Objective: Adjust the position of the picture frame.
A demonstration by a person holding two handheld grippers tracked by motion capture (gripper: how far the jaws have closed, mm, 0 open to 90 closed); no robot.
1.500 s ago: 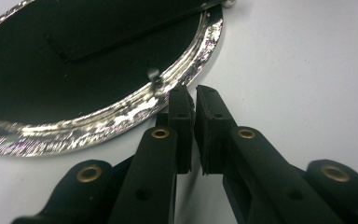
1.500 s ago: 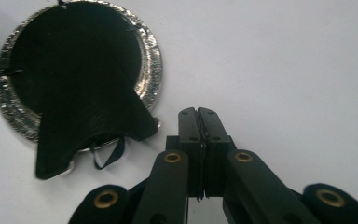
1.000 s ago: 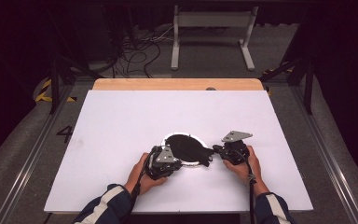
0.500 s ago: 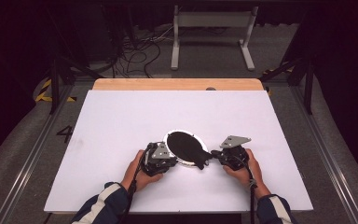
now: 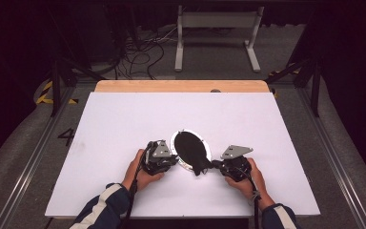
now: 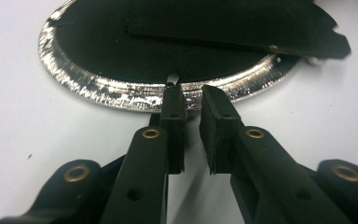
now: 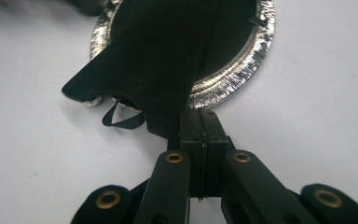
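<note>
Black cloth [image 5: 191, 151] lies over a shiny round metal plate [image 6: 121, 93] near the front middle of the white desk [image 5: 124, 124], between the two grippers. The right gripper [image 5: 218, 164] has its fingers [image 7: 200, 126] pressed together on the near corner of the cloth, beside a small loop [image 7: 121, 122]. The left gripper [image 5: 174, 160] stands at the plate's rim; its fingers [image 6: 214, 116] have just been opening and show a narrow gap with nothing held. I judge the cloth soft, light and limp, so it will sag and slide; a corner or hem is the best hold. The plate looks thin, stiff and slippery, best pinched at the rim.
</note>
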